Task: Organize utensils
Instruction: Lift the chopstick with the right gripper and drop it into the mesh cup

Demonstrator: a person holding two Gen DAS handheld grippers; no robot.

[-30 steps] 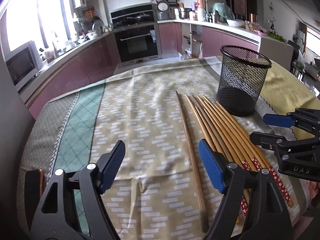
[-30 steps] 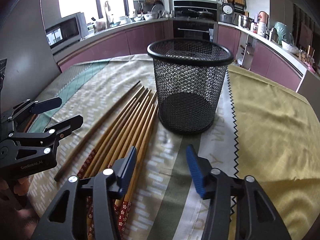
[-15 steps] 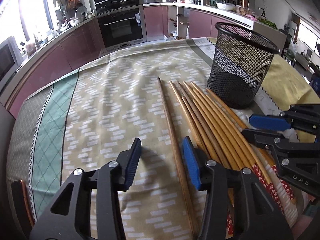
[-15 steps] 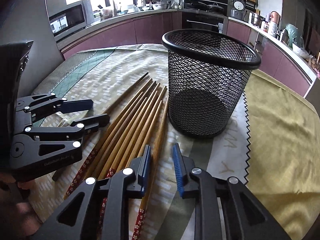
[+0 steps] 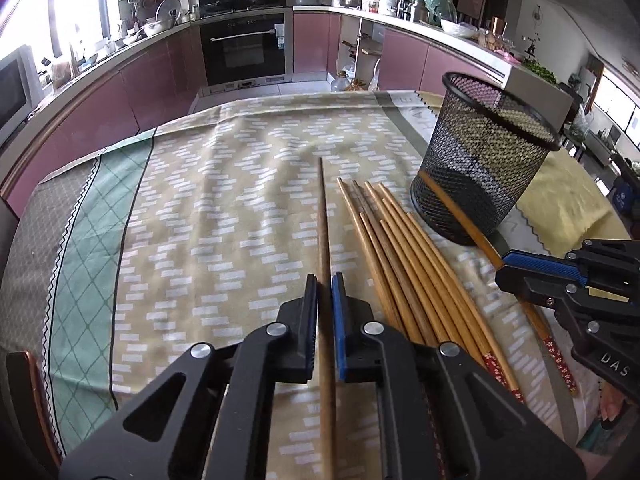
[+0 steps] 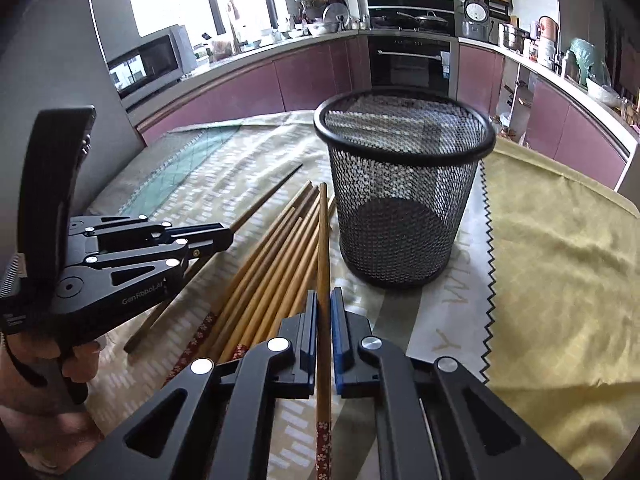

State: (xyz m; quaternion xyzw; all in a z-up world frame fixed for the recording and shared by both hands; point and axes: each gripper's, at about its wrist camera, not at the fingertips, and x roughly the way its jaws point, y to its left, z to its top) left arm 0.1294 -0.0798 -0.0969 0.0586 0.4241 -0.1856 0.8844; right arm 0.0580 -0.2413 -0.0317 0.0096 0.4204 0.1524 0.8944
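Note:
My left gripper (image 5: 325, 280) is shut on a dark brown chopstick (image 5: 323, 216) lying apart at the left of the row. It also shows in the right wrist view (image 6: 218, 236). My right gripper (image 6: 324, 300) is shut on a light wooden chopstick (image 6: 323, 232) with a red flowered end, the rightmost of the row, beside the basket. It also shows in the left wrist view (image 5: 508, 268). Several more wooden chopsticks (image 5: 404, 256) lie side by side on the tablecloth. A black mesh basket (image 6: 404, 200) stands upright to their right, empty.
The table wears a patterned beige and green cloth (image 5: 192, 216) with a yellow cloth (image 6: 560, 248) at the right. A kitchen counter with an oven (image 5: 244, 48) and a microwave (image 6: 148, 64) runs behind the table.
Both grippers have moved forward and lower over the chopsticks. Each one closed from wide open onto a single chopstick.

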